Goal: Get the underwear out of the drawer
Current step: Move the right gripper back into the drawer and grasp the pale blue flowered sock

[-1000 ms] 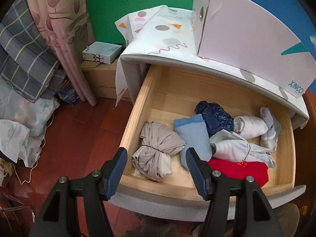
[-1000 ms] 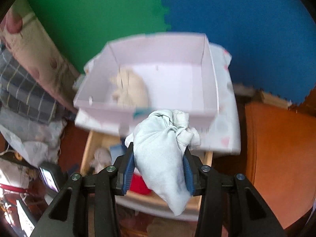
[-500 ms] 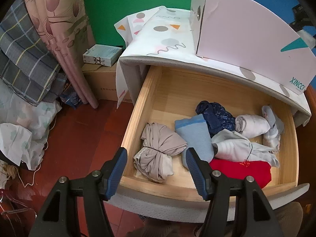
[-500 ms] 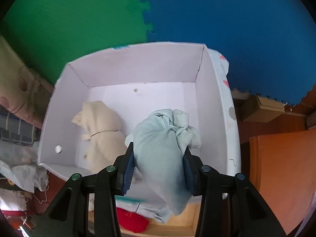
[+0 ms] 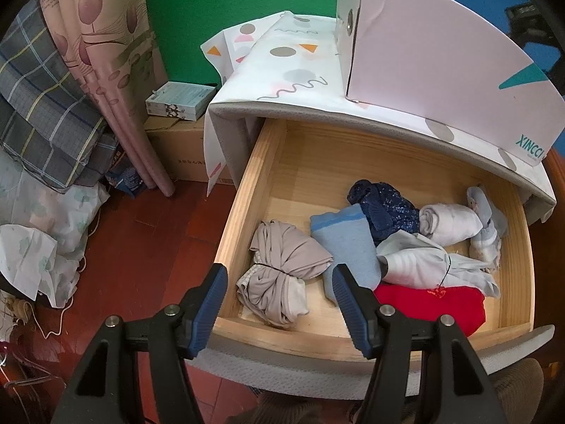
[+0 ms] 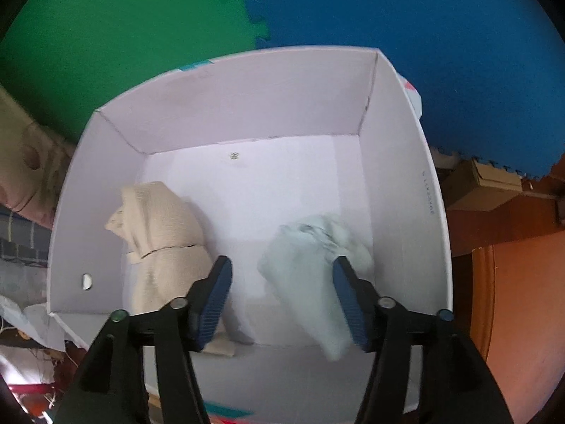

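Observation:
The wooden drawer stands pulled out and holds several rolled underwear bundles: a taupe one, a light blue one, a navy one, white ones and a red one. My left gripper hovers open above the drawer's front, over the taupe bundle, holding nothing. Above the white box, my right gripper has its jaws opening. A pale blue bundle, blurred, is dropping free between them into the box. A beige bundle lies in the box at left.
The white box sits on the patterned cloth-covered cabinet top above the drawer. Curtains and piled bedding crowd the left, with a small box on a carton. Red-brown floor lies left of the drawer.
My right gripper moved over the box with the pale blue bundle and its jaws spread, letting the bundle fall. The left gripper stayed put above the drawer.

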### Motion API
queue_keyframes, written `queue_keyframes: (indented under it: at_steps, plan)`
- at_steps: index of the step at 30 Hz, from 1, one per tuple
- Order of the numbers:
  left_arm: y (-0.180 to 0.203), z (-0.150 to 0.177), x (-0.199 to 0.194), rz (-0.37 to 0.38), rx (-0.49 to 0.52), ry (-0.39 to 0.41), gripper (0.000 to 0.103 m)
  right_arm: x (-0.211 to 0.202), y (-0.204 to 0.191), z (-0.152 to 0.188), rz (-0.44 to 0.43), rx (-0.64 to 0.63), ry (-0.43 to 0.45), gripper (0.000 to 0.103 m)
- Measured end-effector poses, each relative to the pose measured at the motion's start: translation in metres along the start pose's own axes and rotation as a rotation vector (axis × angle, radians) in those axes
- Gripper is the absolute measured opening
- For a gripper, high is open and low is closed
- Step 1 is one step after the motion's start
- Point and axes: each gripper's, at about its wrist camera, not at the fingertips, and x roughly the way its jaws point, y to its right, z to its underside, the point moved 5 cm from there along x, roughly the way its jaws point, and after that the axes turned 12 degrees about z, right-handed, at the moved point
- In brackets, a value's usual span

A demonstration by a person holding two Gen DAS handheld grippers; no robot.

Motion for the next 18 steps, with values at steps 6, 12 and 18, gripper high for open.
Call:
queue_keyframes:
  at_steps: [6, 12, 18]
  plan:
    - [-0.002, 0.001, 0.001, 0.001, -0.009, -0.005, 0.063, -0.053, -0.007, 0.027, 0.006, -0.140, 0.108, 0.074]
    - [-0.004, 0.001, 0.001, 0.000, -0.016, -0.007, 0.063, -0.080, 0.009, 0.077, 0.003, -0.184, 0.113, 0.087]
    - [-0.009, 0.002, 0.002, 0.005, -0.041, -0.018, 0.063, -0.057, 0.019, 0.136, -0.028, -0.202, 0.004, 0.087]
